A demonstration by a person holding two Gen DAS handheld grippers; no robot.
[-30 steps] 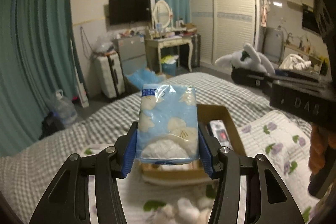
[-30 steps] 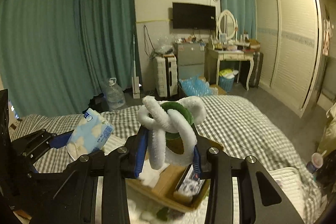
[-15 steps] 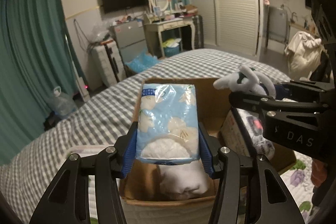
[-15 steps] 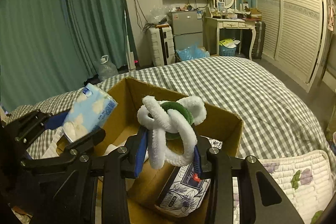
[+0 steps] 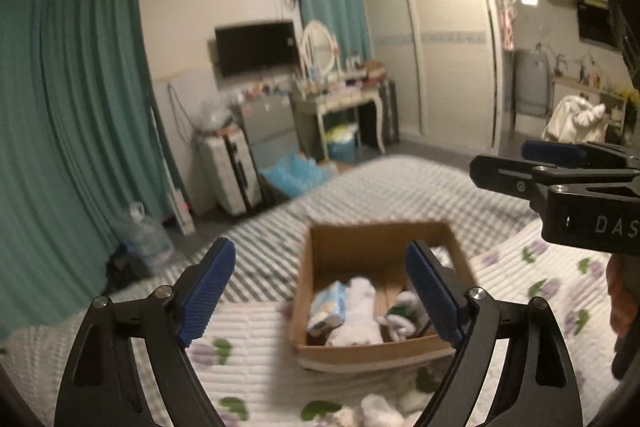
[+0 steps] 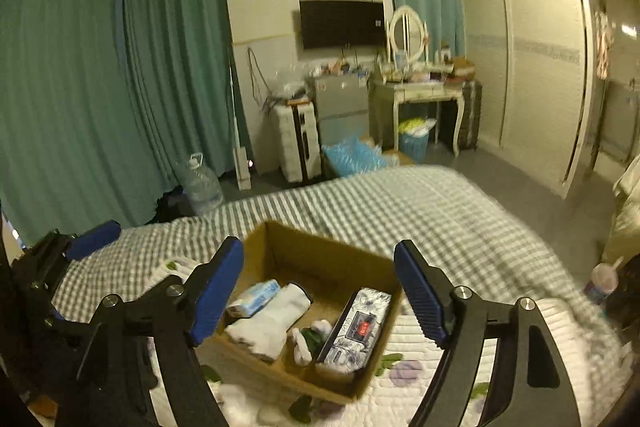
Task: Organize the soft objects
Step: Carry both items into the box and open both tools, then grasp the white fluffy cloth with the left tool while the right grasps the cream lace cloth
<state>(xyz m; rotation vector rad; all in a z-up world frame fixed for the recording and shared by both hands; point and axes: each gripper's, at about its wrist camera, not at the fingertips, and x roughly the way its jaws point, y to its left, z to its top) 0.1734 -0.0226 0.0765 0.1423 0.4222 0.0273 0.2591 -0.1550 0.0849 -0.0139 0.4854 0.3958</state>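
Observation:
An open cardboard box (image 5: 348,247) (image 6: 296,251) sits on the bed. In it lie a blue tissue pack (image 5: 330,307) (image 6: 254,295), a white cloth (image 5: 360,311) (image 6: 270,323), a white-and-green plush toy (image 5: 402,315) (image 6: 310,341) and a flowered tissue box (image 6: 356,331). My left gripper (image 5: 320,287) is open and empty above the box's near side. My right gripper (image 6: 318,291) is open and empty above the box; it also shows in the left wrist view (image 5: 560,167).
The bed has a grey checked cover (image 6: 400,203) and a white flowered quilt (image 5: 552,267). White fluffy items (image 5: 380,411) lie on the quilt before the box. Beyond the bed stand teal curtains, a suitcase (image 6: 294,143), a dresser (image 6: 420,95) and a water jug (image 6: 202,183).
Both grippers opened and let go: the tissue pack and the plush toy now lie in the box. Both grippers have pulled up and back from the box.

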